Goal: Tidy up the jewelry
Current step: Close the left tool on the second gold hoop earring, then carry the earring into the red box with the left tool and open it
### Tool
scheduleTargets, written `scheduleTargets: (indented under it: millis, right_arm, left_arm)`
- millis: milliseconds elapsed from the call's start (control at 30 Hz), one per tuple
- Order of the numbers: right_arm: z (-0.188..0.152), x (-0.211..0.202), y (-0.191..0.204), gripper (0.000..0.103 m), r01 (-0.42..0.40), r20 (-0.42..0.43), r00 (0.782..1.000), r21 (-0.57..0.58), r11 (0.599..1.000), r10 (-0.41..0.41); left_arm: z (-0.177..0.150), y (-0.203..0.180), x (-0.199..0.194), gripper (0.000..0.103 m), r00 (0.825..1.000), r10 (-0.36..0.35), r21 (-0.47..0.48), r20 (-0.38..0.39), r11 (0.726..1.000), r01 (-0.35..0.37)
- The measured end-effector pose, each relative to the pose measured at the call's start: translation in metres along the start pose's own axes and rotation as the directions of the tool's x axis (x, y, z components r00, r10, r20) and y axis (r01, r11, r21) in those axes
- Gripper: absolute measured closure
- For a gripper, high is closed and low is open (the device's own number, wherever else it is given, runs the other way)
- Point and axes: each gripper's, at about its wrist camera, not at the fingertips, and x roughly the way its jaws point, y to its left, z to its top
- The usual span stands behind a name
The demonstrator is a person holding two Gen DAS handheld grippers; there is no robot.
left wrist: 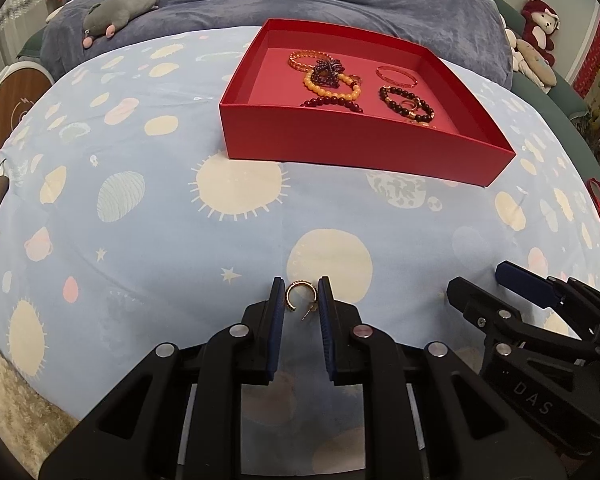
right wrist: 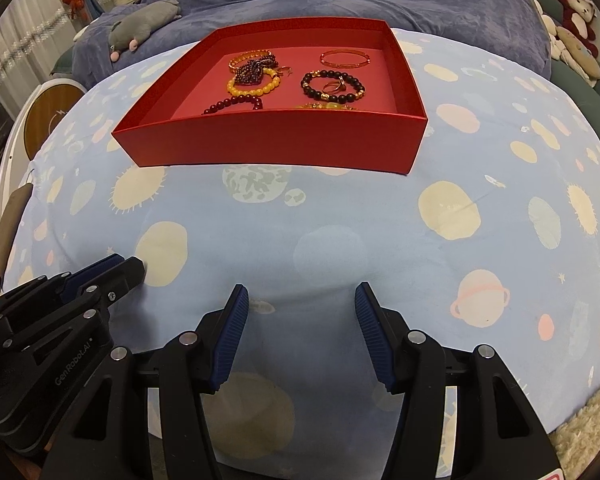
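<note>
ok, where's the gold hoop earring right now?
Left wrist view: the gold hoop earring sits between the left claw fingertips, low over the blue planet-print sheet, well short of the red box.

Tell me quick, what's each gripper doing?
Left gripper: shut on the gold earring.
Right gripper: open, holding nothing.

Dim, sharp, perhaps slightly soft fisheye edges

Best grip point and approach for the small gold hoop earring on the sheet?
Pinch the small gold hoop earring across its curved band, from above, as the left gripper does. It lies flat; its thin post sticks out toward the camera, so avoid that end.
</note>
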Motion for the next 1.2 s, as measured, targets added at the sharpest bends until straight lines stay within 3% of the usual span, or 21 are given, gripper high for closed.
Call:
scheduleTargets:
  millis: [300, 400, 567, 633, 933, 1200]
  right_arm:
    - [0.001, 0.005, 0.004, 0.052, 0.027, 0.012, 1.0, -0.02, 0.999, -0.027]
    - [0.001, 0.005, 0.003, 0.063, 0.042, 0.016, 0.999, -0.018, 0.999, -0.041]
    - [0.004, 0.005, 0.001, 0.096, 0.032, 0.006, 0.999, -0.016, 0.999, -0.032]
    - [0.005, 0.004, 0.002, 0.101, 0.021, 0.0, 1.0, -0.015, 1.0, -0.021]
    - [0.015, -0.021, 0.008, 0.102, -0.029, 0.047, 0.998, 0.003, 1.0, 0.029]
    - [0.057, -0.051, 0.006, 0.103, -0.054, 0.135, 0.989, 0.007, 0.998, 0.053]
  left_arm:
    - [0.001, -0.002, 0.003, 0.086, 1.0, 0.003, 0.005, -0.005, 1.0, -0.003]
    - [0.002, -0.002, 0.003, 0.086, 1.0, 0.002, 0.005, -0.006, 1.0, -0.002]
    - [0.004, -0.004, 0.002, 0.086, 1.0, -0.003, 0.007, 0.0, 1.0, 0.003]
    - [0.005, -0.005, -0.001, 0.086, 1.0, -0.008, 0.008, 0.007, 1.0, 0.008]
    - [0.025, -0.014, -0.025, 0.086, 0.997, -0.042, 0.007, 0.06, 0.999, 0.041]
    - [0.067, -0.026, -0.047, 0.087, 0.989, -0.07, 0.015, 0.134, 0.998, 0.069]
